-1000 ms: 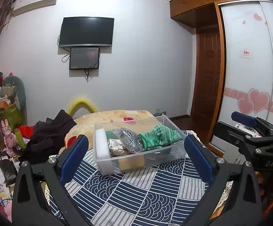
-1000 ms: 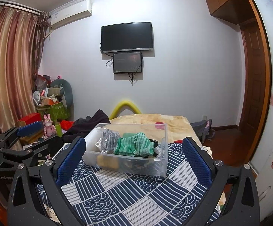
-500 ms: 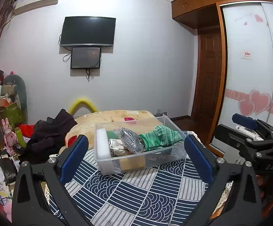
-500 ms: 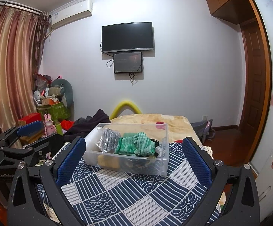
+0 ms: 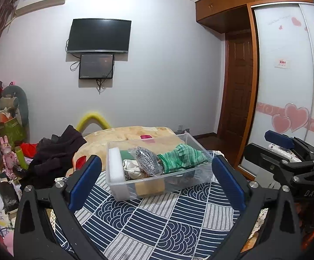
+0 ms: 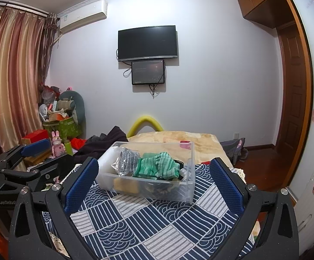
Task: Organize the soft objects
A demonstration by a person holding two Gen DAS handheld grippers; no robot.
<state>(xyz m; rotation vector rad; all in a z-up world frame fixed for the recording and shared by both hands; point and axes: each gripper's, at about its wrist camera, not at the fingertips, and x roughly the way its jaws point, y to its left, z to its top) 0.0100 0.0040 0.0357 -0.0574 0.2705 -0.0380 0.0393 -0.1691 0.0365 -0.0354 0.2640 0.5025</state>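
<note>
Clear plastic bin (image 5: 157, 186) set on blue-and-white patterned cloth (image 5: 157, 221), ahead of both tongs, touched by neither. Bin walls transparent, contents legible through them.

Contents, left wrist view: white foam block (image 5: 115, 166) upright against the left end wall; grey knitted item in a clear wrapper (image 5: 147, 160) near the middle, heaped above the rim; green striped cloth (image 5: 182, 157) bunched to its right, also above the rim; pale crumpled fabric (image 5: 131, 169) low between foam and grey item; tan block (image 5: 150, 187) at the near wall on the bottom. Dark items under the green cloth, not identifiable.

Right wrist view: same bin (image 6: 148, 189) seen from the other side, green striped cloth (image 6: 157, 168) central, grey knitted item (image 6: 127, 160) to its left, tan block (image 6: 125, 185) low at the near wall.

Left tongs (image 5: 157, 179): spread wide, blue pads to either side of the bin in the frame, nothing between them. Right tongs (image 6: 154, 183): likewise wide, nothing held.

Beyond the bin: beige blanket (image 5: 131, 133), dark clothing pile (image 5: 55, 153) to the left, yellow foam arch (image 5: 93, 119) against the wall. Two wall-mounted screens (image 5: 99, 35), one above the other.
</note>
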